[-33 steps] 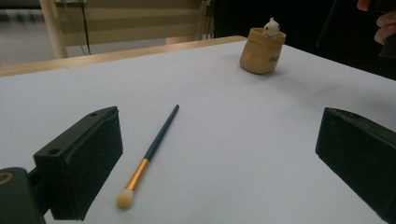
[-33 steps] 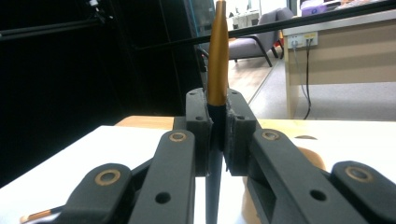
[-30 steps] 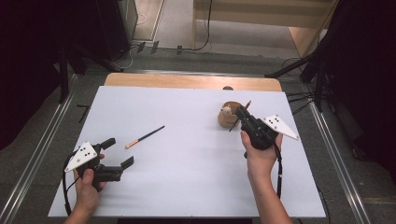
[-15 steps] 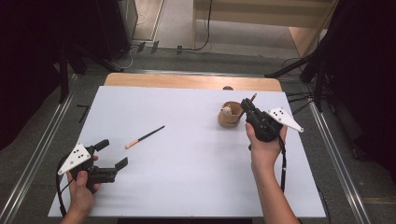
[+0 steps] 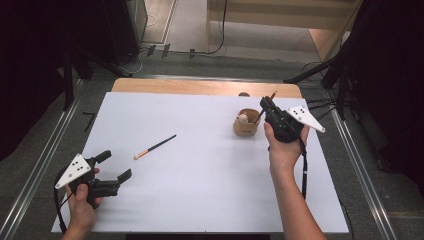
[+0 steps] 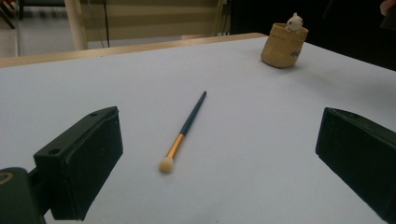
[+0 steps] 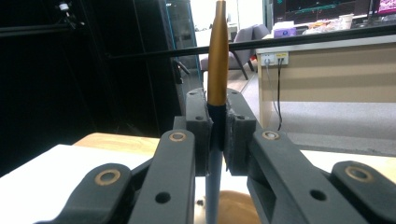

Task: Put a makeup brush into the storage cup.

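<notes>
The right claw (image 5: 265, 103) pinches a brush (image 7: 217, 60) upright, just beside the cup (image 5: 246, 123). The left claw (image 5: 114, 166) is spread, a second brush (image 6: 183, 131) lying ahead of it on the desk (image 5: 210, 190).

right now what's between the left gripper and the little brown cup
In the left gripper view, a brush lies on the white table between the open left gripper and the cup. The high view shows the same.
</notes>
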`<state>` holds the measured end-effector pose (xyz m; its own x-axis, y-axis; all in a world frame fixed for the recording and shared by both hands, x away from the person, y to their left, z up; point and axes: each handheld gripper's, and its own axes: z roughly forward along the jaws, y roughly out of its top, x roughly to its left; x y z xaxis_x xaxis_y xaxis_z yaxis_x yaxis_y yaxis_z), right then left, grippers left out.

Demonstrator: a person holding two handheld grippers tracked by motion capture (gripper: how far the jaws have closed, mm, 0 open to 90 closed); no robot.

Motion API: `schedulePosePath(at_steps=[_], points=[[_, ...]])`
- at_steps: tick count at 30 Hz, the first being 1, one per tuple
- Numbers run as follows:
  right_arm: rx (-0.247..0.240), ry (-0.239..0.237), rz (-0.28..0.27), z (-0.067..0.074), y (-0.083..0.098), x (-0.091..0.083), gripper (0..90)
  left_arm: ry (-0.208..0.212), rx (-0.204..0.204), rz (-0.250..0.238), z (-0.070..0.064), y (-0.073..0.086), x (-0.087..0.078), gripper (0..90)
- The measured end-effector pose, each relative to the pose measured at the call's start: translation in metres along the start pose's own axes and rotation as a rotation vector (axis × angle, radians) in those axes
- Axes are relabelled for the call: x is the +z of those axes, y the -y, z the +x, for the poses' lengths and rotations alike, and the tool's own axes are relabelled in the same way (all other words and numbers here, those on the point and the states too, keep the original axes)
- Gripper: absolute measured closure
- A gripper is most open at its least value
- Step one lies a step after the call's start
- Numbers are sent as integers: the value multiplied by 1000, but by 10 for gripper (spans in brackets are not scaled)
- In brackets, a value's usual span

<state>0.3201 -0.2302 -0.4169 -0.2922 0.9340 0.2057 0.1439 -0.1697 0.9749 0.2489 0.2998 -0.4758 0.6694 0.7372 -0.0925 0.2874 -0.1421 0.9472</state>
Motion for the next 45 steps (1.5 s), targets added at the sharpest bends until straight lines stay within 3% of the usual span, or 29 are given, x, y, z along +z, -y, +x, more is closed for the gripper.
schedulePosePath(at_steps=[7, 21, 31, 45], points=[[-19, 19, 9, -3, 2, 10, 843, 5, 7, 0, -1, 0, 1, 15], [-55, 54, 59, -12, 22, 32, 843, 5, 13, 4, -4, 0, 2, 15], [-33, 83, 95, -16, 36, 41, 843, 5, 18, 2, -5, 0, 2, 15], [-42, 102, 166, -17, 61, 50, 840, 6, 20, 4, -6, 0, 3, 14]])
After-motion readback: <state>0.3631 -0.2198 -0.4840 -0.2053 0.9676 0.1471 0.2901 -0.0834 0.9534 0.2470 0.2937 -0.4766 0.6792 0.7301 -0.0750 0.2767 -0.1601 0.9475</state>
